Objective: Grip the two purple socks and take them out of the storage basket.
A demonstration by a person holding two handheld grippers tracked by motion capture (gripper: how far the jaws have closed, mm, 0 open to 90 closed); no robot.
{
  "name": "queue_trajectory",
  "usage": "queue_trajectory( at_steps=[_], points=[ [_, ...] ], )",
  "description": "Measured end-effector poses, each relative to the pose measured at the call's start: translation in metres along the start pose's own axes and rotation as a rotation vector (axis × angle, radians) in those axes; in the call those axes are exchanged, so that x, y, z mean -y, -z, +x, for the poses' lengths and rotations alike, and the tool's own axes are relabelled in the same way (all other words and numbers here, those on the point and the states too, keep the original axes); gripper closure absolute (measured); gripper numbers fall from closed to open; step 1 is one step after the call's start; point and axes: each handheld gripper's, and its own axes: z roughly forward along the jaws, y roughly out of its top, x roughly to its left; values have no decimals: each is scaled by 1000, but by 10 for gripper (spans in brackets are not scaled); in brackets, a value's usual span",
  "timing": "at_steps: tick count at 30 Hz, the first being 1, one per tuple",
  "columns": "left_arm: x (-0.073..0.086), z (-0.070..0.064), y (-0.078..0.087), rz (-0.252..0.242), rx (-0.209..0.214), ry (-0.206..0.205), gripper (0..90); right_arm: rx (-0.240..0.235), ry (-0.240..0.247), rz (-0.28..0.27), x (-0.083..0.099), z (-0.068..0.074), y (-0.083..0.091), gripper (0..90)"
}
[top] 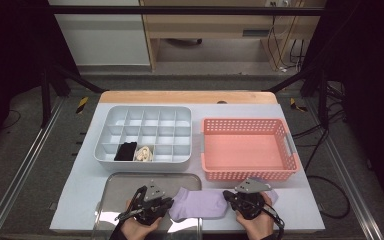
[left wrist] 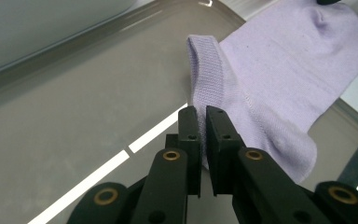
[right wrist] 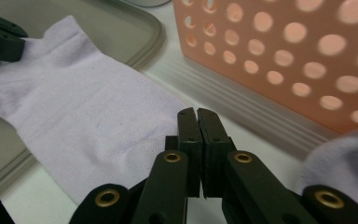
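Nearest the person, the left hand-held gripper (left wrist: pixel 200 119) is clamped on the cuff of the lilac sock (top: pixel 200 203), and the right hand-held gripper (right wrist: pixel 197 120) pinches its toe end. The sock lies half over the metal tray (top: pixel 115 192). Keeping both ends taut should ease folding. Beyond the sock stand the pink basket (top: pixel 250 172) and the grey divided organizer (top: pixel 145 162).

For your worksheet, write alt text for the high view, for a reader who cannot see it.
Two hand-held grippers, the left gripper and the right gripper, pinch opposite ends of a flat lilac sock lying partly over a shiny metal tray. Behind stand a grey divided plastic organiser and an empty salmon perforated basket.
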Motion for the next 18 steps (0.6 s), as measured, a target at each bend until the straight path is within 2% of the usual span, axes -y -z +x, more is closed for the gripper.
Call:
queue_trajectory(
  at_steps=[2, 5, 7, 10, 11, 12, 15, 18],
  points=[
    [0, 0, -1, 1, 3, 0, 841, 4, -2, 31, 0, 4, -5, 894],
    [0, 0, -2, -6, -2, -10, 828, 7, 6, 39, 0, 6, -6, 886],
    [0, 2, -2, -15, -10, -7, 782, -10, -3, 9, -1, 6, -3, 853],
    [-1, 7, 6, -61, -5, 6, 709, -12, -17, -48, -3, 1, 7, 802],
    [-1, 7, 6, -61, -5, 6, 680, -12, -17, -48, -3, 1, 7, 802],
    [-2, 12, 13, -99, -6, 16, 648, 13, -30, -97, -6, -5, 19, 782],
    [-2, 23, 24, -142, 0, 33, 599, 55, -50, -149, -6, -16, 36, 770],
    [-1, 32, 30, -162, -10, 56, 564, 108, -75, -170, -1, -30, 51, 765]
  ],
)
